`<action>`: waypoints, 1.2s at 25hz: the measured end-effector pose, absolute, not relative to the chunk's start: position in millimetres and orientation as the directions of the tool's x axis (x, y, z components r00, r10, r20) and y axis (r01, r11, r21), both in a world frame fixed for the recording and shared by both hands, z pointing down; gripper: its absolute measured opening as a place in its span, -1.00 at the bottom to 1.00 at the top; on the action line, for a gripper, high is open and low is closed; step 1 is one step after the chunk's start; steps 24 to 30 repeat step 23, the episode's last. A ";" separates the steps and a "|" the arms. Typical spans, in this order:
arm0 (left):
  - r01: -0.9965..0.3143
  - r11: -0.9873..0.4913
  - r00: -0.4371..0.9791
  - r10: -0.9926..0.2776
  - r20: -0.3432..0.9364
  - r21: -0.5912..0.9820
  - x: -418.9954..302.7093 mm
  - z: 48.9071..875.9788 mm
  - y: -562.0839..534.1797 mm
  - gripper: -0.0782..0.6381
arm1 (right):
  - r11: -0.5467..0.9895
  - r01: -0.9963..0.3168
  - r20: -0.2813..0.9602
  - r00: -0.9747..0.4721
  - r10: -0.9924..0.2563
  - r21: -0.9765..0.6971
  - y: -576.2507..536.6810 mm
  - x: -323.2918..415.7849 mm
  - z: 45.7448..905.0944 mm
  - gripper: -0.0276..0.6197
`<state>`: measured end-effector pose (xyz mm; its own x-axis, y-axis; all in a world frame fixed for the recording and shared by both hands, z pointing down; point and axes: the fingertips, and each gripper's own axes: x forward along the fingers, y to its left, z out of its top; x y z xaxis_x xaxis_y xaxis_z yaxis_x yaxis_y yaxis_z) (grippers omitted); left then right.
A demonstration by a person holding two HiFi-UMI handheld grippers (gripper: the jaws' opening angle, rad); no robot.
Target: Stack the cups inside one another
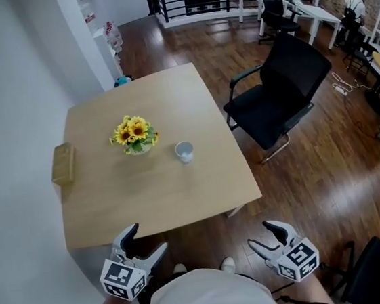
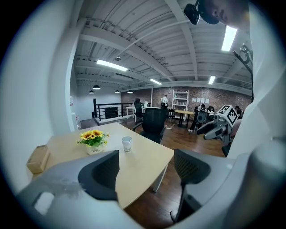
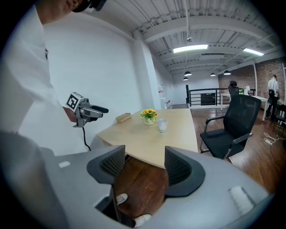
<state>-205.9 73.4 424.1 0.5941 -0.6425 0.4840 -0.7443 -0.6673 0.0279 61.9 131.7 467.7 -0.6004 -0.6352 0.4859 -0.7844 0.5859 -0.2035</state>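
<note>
Both hands hang short of the table (image 1: 182, 203): left gripper (image 1: 149, 238) at 7 o'clock, right gripper (image 1: 259, 234) at 5 o'clock, each with jaws wide and nothing between them. One white cup (image 1: 184, 152) stands mid-table, at 4 o'clock from the sunflower pot (image 1: 134, 135). Whether others nest inside it, I can't tell. This looks like a reach not yet begun; next, a long stretch toward 12 o'clock.
</note>
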 end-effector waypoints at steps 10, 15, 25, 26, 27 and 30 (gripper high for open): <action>-0.736 -0.674 0.618 -0.639 0.457 0.054 -277.0 434.2 76.5 0.34 | 0.587 -0.796 0.532 -0.564 -0.631 -0.147 140.5 -13.8 464.0 -0.07; -0.735 -0.675 0.623 -0.638 0.453 0.060 -312.6 440.8 86.6 0.34 | 0.583 -0.802 0.545 -0.548 -0.634 -0.129 146.5 -47.0 465.0 -0.08; -0.738 -0.672 0.613 -0.634 0.471 0.058 -386.8 458.0 102.0 0.34 | 0.585 -0.805 0.579 -0.527 -0.622 -0.104 166.2 -120.3 472.4 -0.08; -0.738 -0.672 0.613 -0.634 0.471 0.058 -386.8 458.0 102.0 0.34 | 0.585 -0.805 0.579 -0.527 -0.622 -0.104 166.2 -120.3 472.4 -0.08; -0.738 -0.672 0.613 -0.634 0.471 0.058 -386.8 458.0 102.0 0.34 | 0.585 -0.805 0.579 -0.527 -0.622 -0.104 166.2 -120.3 472.4 -0.08; -0.738 -0.672 0.613 -0.634 0.471 0.058 -386.8 458.0 102.0 0.34 | 0.585 -0.805 0.579 -0.527 -0.622 -0.104 166.2 -120.3 472.4 -0.08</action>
